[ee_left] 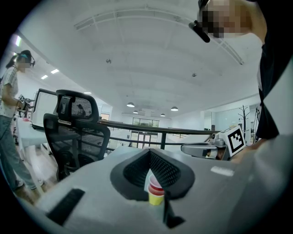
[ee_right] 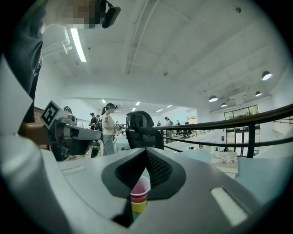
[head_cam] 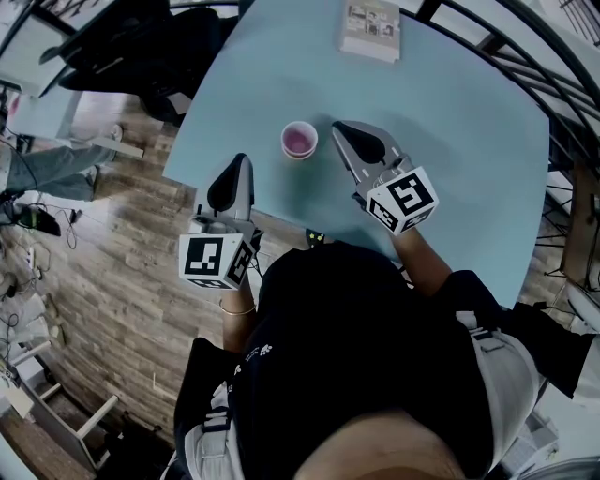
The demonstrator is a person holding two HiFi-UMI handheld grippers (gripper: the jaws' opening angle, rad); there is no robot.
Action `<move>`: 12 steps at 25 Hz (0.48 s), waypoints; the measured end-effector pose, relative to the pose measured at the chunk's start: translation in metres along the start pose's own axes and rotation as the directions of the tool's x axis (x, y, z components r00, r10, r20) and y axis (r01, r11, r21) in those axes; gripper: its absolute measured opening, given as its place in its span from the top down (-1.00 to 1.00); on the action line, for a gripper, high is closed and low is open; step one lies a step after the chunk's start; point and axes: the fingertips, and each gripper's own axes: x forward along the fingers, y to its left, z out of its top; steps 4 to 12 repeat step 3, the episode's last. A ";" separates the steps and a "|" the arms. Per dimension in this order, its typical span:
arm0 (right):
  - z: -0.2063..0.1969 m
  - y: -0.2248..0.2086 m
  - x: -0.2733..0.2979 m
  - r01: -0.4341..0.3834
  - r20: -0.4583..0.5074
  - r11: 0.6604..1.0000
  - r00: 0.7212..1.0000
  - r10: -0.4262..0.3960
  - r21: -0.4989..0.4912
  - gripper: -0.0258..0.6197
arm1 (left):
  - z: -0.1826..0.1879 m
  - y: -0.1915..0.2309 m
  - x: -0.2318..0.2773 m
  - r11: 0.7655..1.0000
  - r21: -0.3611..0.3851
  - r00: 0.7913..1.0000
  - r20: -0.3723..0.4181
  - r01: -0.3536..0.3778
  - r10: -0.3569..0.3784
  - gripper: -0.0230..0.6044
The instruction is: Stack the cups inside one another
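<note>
A nested stack of cups [head_cam: 299, 141] stands upright on the light blue table [head_cam: 469, 159], pink inside at the top. The gripper views show it as a pink-white cup over a red one over a yellow one [ee_left: 155, 189] [ee_right: 138, 194]. My left gripper [head_cam: 244, 157] sits to the stack's lower left and my right gripper [head_cam: 336, 125] just to its right. Both are apart from the stack. Each has its jaws together with nothing between them [ee_left: 149, 151] [ee_right: 146, 150]. Both point across the table at about cup height.
A flat printed box [head_cam: 370, 28] lies at the table's far edge. A black office chair [head_cam: 141, 47] stands off the table's left side over wooden floor [head_cam: 112, 272]. A dark railing [head_cam: 525, 56] runs behind the table on the right. People stand in the background [ee_right: 109, 128].
</note>
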 end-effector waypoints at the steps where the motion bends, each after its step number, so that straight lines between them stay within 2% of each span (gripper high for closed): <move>1: 0.000 0.000 0.000 -0.001 0.000 1.000 1.000 0.001 0.000 0.90 | 0.000 0.000 0.000 1.000 0.001 1.000 0.000 -0.001 0.001 0.98; 12: 0.000 0.001 0.000 -0.002 0.000 1.000 1.000 0.002 0.000 0.90 | -0.001 0.000 -0.001 1.000 0.003 1.000 -0.001 -0.003 0.003 0.98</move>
